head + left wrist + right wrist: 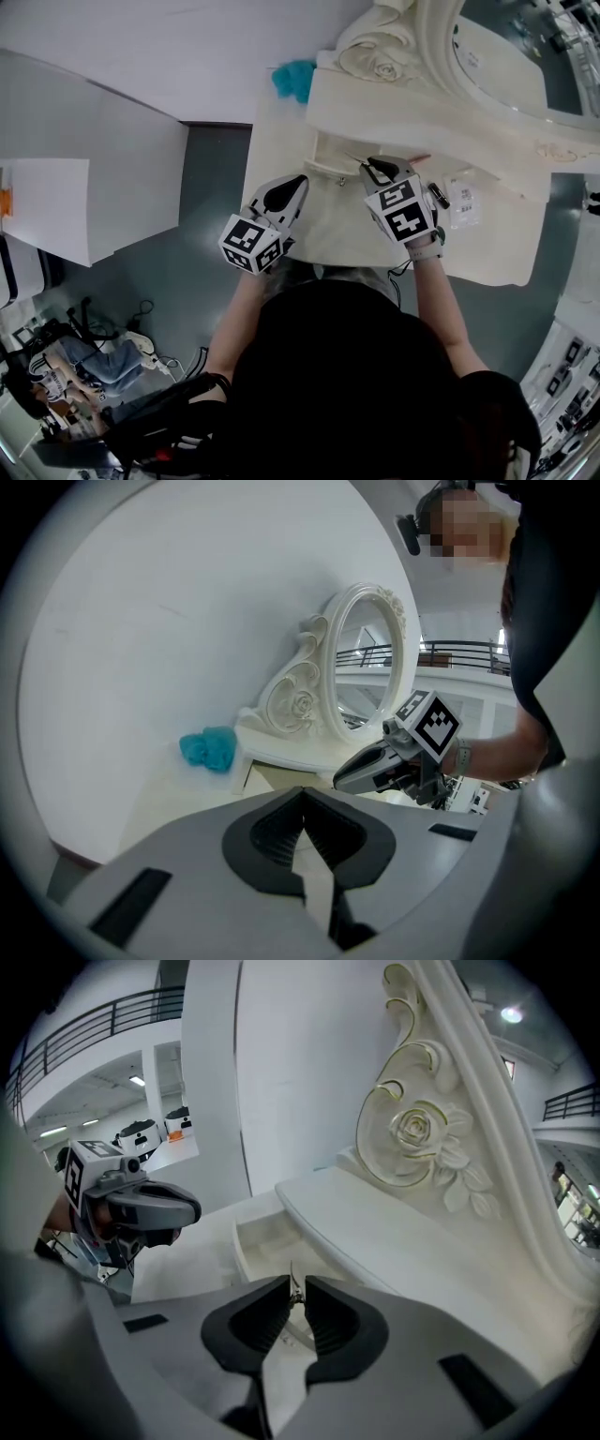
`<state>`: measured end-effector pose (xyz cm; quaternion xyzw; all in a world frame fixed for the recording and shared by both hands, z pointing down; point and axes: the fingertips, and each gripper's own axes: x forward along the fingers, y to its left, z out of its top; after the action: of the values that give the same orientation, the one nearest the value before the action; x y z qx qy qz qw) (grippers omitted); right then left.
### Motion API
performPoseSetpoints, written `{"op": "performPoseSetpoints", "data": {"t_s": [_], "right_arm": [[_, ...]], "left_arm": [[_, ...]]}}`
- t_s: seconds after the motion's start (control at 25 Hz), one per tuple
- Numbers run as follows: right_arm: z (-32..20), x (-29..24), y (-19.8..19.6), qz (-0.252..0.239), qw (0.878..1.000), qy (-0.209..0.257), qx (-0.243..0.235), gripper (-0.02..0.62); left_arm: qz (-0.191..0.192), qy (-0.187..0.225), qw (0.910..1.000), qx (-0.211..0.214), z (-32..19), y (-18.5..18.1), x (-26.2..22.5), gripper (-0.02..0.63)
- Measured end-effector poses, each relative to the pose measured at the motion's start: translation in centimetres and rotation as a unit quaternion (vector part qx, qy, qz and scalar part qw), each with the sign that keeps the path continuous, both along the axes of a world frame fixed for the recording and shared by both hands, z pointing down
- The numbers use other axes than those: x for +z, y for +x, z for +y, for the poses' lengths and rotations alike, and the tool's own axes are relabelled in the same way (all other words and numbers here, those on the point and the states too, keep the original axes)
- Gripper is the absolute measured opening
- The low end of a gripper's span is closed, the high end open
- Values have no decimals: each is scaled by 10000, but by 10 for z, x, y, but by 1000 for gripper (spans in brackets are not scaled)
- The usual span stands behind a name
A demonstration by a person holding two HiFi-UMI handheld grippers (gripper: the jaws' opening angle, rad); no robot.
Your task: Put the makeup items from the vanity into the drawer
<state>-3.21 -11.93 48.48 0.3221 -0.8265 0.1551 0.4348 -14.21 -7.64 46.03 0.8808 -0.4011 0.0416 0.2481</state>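
My right gripper (367,169) hangs over the open small drawer (262,1237) under the vanity's upper shelf. Its jaws are shut on a thin, metal-looking makeup item (294,1288), of which only a sliver shows between the pads. To its left, over the vanity top (328,234), my left gripper (298,183) has its jaw tips together with nothing between them (302,799). The left gripper view shows the right gripper (342,778) from the side, pointing down at the drawer. More makeup items lie on the vanity's right: a black stick (438,195) and a clear packet (464,202).
A teal puff (295,80) lies at the back left corner of the vanity, against the wall. The ornate oval mirror (497,56) on its carved base rises behind the drawer. The upper shelf (422,117) overhangs the drawer. Grey floor lies left of the vanity.
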Motion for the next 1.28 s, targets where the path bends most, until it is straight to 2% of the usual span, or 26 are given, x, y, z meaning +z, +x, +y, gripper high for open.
{"op": "performPoseSetpoints", "data": {"t_s": [0.2,0.52,0.88,1.28], "right_arm": [[-4,1,6,100,9998,66,138,61],[1,-4,16,-172,9993,76,318,61],[14,-6,29,-319,9980,145,528,61],[36,0,73,-346,9934,36,1091,61]], "left_arm": [[16,37,10000,88,-3,3,-3,12],[0,77,9997,243,-2,16,-6,12],[-104,111,9979,631,4,39,-7,12],[-89,54,9922,1243,11,82,-6,12]]}}
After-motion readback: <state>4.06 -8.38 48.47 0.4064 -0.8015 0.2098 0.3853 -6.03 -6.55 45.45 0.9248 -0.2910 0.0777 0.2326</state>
